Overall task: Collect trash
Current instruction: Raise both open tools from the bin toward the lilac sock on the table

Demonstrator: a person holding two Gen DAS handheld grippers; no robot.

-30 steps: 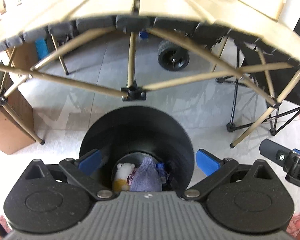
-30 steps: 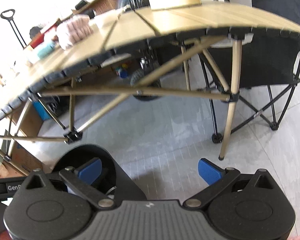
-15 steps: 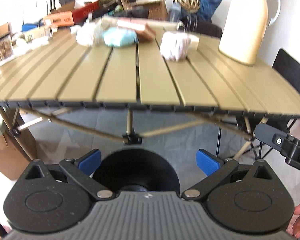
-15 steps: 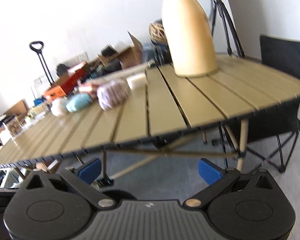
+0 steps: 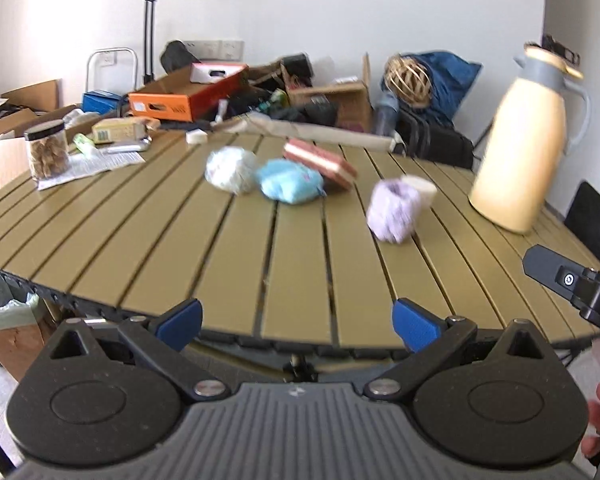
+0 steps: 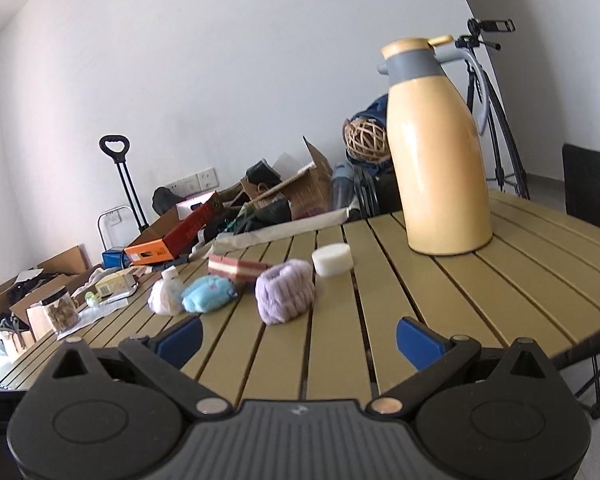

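On the slatted tan table (image 5: pixel 160 248) (image 6: pixel 440 292) lie a fluffy lilac wad (image 5: pixel 392 212) (image 6: pixel 286 292), a light blue wad (image 5: pixel 290 186) (image 6: pixel 209 294) and a whitish wad (image 5: pixel 230 170) (image 6: pixel 164 298). A pink-and-white sponge block (image 5: pixel 320 162) (image 6: pixel 238 267) and a white round pad (image 5: pixel 420 190) (image 6: pixel 333 259) sit behind them. My left gripper (image 5: pixel 298 320) hovers open at the table's near edge with nothing between its fingers. My right gripper (image 6: pixel 298 338) is also open and empty, just short of the lilac wad. The black bin is out of view.
A tall yellow thermos jug (image 5: pixel 518 148) (image 6: pixel 436 148) stands at the table's right. A jar of snacks (image 5: pixel 47 150) and papers (image 5: pixel 88 164) lie at the left. Boxes, bags and a trolley handle (image 5: pixel 150 20) crowd the floor behind. A black folding chair (image 6: pixel 592 188) stands to the right.
Both grippers rose from above the black bin under the table to table height. The view now faces the tabletop wads, and the bin has dropped out of sight.
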